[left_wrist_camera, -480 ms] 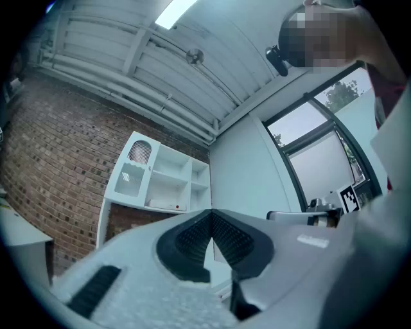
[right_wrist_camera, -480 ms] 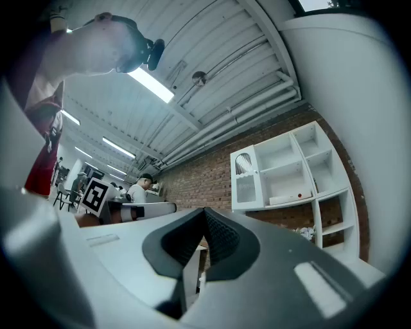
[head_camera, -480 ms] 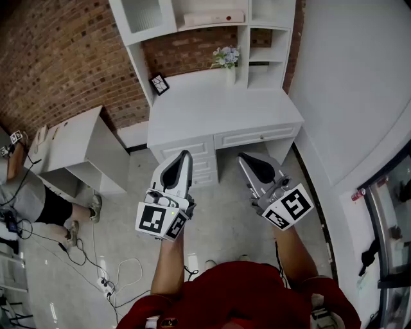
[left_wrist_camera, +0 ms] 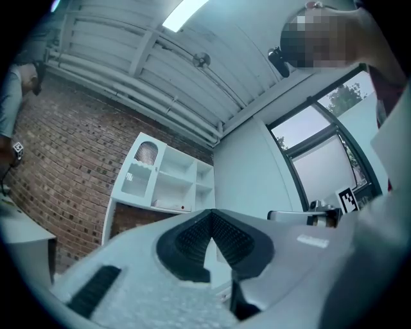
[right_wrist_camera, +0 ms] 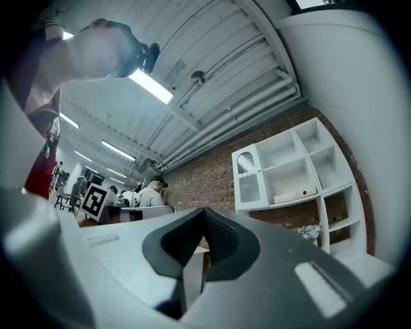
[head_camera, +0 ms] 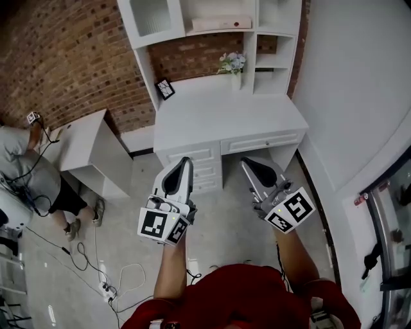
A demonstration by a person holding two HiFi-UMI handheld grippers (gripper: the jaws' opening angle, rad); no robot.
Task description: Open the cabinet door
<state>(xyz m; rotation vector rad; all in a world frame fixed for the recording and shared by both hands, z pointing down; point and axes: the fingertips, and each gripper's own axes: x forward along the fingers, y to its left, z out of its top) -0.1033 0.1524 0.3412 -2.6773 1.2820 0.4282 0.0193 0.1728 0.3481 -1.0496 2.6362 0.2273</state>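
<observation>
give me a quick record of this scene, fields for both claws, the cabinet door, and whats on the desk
setting: white desk with a shelf unit on it, against a brick wall
cabinet door: upper left of the shelf unit, closed, untouched
left claw: shut, empty, in the air short of the desk
right claw: shut, empty, level with the left claw, touching nothing
on desk: flowers in a vase, small picture frame
nearby: low white cabinet at left, a person beside it
task state: door not yet reached

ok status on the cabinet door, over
Left gripper shut, empty. Right gripper shut, empty. Cabinet door looks closed, untouched, above desk. Nothing between grippers and desk.
</observation>
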